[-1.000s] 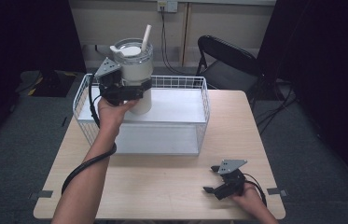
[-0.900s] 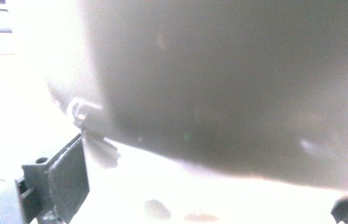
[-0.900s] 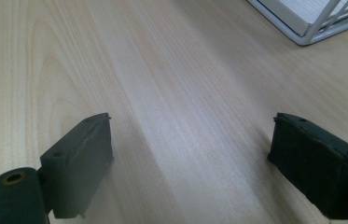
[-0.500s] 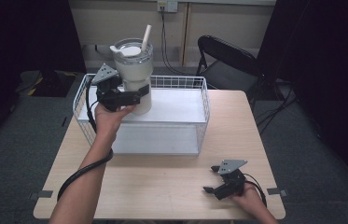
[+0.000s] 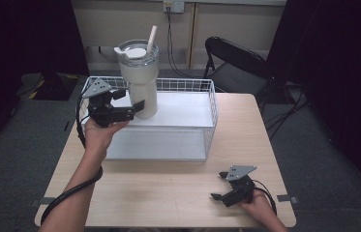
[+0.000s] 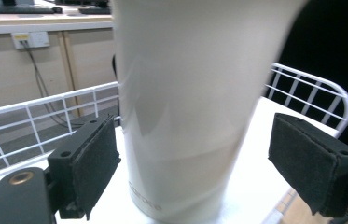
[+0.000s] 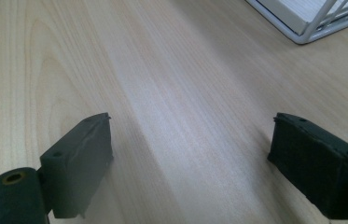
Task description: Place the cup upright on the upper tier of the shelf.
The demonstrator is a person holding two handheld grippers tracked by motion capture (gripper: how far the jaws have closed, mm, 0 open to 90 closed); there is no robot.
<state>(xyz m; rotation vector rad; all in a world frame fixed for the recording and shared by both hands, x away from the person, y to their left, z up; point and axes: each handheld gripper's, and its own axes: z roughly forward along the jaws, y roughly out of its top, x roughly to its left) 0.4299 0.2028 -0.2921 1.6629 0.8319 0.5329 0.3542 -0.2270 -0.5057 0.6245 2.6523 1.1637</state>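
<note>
Wood desk (image 5: 168,193) carried a white wire basket (image 5: 210,116) with the cream tumbler (image 5: 140,82) upright inside, left gripper (image 5: 134,107) wide around its base, likely release step, next a straight pull-back clear of it; right gripper (image 5: 219,186) wide, idle on desk.

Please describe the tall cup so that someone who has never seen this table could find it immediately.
On the wooden table stands a white wire basket. In its left rear part stands the cream tumbler, between the open jaws of the left gripper. It is the only tall thing there, with a clear lid and a pale straw.
</note>
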